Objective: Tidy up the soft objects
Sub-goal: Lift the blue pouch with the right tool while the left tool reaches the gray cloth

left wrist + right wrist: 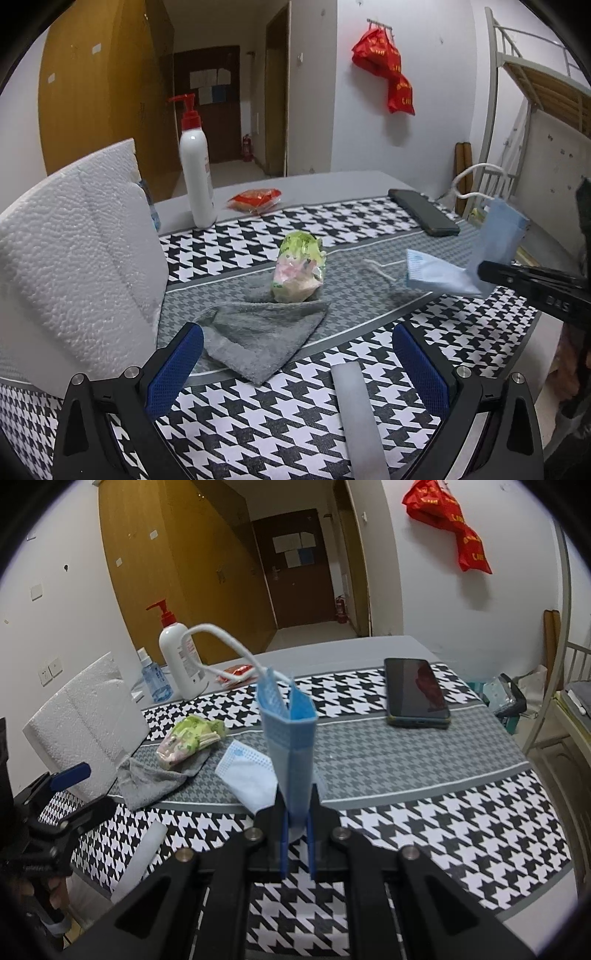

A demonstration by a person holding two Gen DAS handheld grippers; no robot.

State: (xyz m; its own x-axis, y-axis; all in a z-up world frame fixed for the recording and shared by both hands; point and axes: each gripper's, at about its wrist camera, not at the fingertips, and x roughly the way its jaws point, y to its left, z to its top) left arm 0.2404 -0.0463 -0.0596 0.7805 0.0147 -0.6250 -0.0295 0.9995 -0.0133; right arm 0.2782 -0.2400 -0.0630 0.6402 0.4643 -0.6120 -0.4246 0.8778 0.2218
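- The right gripper (297,834) points forward and slightly down over the houndstooth cloth (424,834), above the table
- Its jaws are closed on a blue face mask (291,746); the mask stands up from the pads, white ear loop (221,642) on top
- The left gripper (297,365) is wide open and empty, just before the grey towel (258,336)
- A green packet (299,269) lies on the towel
- Letters on the right gripper's side are too small to read

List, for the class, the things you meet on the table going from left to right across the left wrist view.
White foam block → pump bottle → red snack packet → green tissue pack → blue face mask held in the right tool.
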